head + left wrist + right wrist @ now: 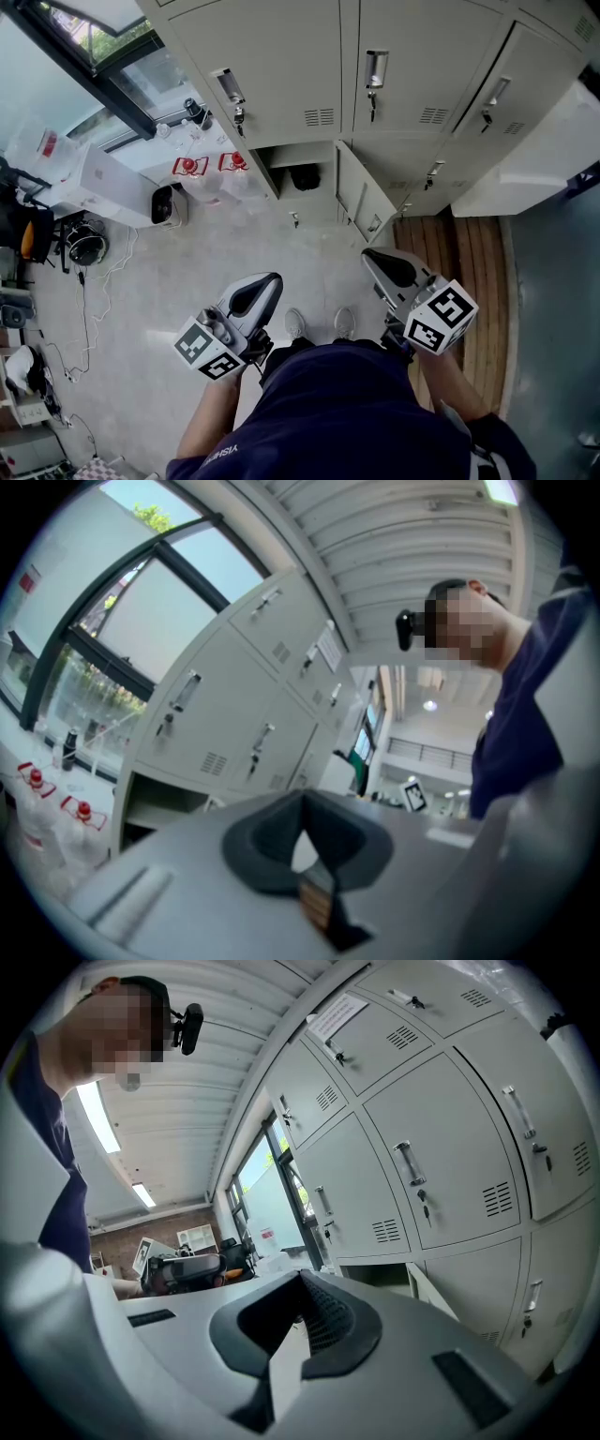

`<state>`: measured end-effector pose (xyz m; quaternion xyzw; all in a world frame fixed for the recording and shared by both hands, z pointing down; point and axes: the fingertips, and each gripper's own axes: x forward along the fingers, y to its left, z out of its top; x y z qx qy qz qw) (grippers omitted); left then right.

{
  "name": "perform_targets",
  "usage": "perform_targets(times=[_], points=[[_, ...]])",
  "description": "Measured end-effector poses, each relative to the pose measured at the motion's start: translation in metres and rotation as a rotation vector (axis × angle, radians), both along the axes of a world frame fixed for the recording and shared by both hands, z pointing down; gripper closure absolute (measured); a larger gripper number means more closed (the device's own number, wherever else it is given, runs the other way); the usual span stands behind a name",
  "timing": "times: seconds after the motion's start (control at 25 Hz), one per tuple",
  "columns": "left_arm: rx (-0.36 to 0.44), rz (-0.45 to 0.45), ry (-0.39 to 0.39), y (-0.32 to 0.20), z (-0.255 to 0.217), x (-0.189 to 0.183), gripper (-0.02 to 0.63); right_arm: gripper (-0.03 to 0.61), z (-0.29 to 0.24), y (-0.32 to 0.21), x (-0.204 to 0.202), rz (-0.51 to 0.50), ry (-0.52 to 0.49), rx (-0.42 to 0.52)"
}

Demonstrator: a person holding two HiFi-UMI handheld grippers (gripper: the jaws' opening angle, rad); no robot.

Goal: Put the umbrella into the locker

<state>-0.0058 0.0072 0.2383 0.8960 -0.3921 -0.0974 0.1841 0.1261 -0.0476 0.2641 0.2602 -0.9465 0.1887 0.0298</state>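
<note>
A bank of pale grey lockers (281,66) fills the top of the head view. One bottom compartment (298,173) stands with its door (361,199) swung out to the right. Inside it lies a black bundle (305,178), apparently the folded umbrella. My left gripper (255,293) and right gripper (392,267) hover above the floor in front of it, both shut with nothing between the jaws. The left gripper (305,832) looks at the open compartment (155,808) from the side. The right gripper (298,1321) sees the compartment (380,1274) and its door (431,1299).
A slatted wooden platform (469,272) runs along the right. At left stand a white box with a black lens (169,203), clear bottles with red labels (190,167), a black fan (86,246) and cables on the floor (94,281). The person's shoes (319,323) are between the grippers.
</note>
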Motion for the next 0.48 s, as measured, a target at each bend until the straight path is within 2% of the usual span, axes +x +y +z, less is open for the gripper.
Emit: perform_targets(times=[0.48], points=[[-0.006, -0.004, -0.003, -0.0072, 0.0016, -0.0015, 0.612, 0.572, 0.0080, -0.0071, -0.0041, -0.012, 0.011, -0.020]])
